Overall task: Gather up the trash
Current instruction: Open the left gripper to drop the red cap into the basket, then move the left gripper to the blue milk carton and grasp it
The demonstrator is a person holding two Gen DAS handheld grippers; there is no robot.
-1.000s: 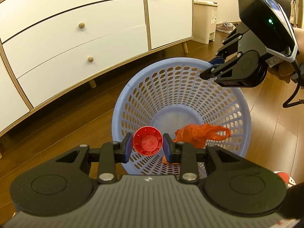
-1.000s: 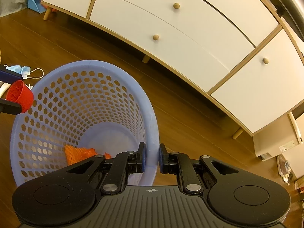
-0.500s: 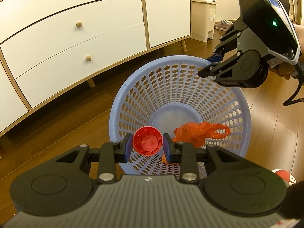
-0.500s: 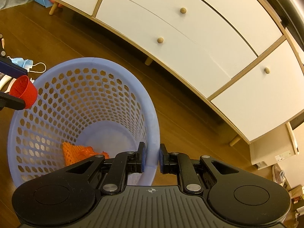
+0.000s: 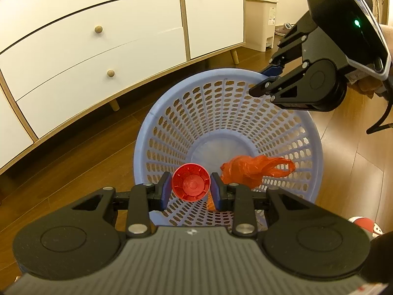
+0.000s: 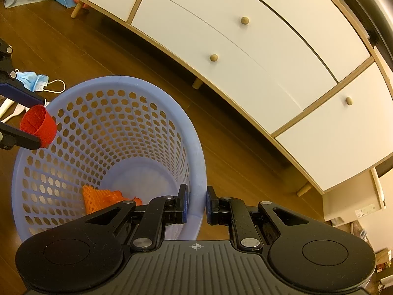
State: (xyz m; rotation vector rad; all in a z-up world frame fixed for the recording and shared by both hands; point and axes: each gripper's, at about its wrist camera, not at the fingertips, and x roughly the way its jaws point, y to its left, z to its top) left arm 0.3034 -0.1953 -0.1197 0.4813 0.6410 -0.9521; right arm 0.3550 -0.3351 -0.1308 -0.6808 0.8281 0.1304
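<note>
Left tool (image 5: pixel 191 187) is gripping a red cup (image 5: pixel 191 182) over the basket (image 5: pixel 147 132); right tool (image 6: pixel 195 205) is apparently clamping its rim

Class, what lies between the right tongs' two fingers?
The blue basket's rim wall, pinched by the right tongs, shown in the right wrist view.

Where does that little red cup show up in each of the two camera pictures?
Left wrist view: the red cup sits low in the middle, bottom facing the camera, clamped in the left hand-held gripper.
Right wrist view: it is at the far left edge, seen from the side, over the basket's rim.
Shared landmark: the blue basket, whose rim the right hand-held gripper pinches.
</note>
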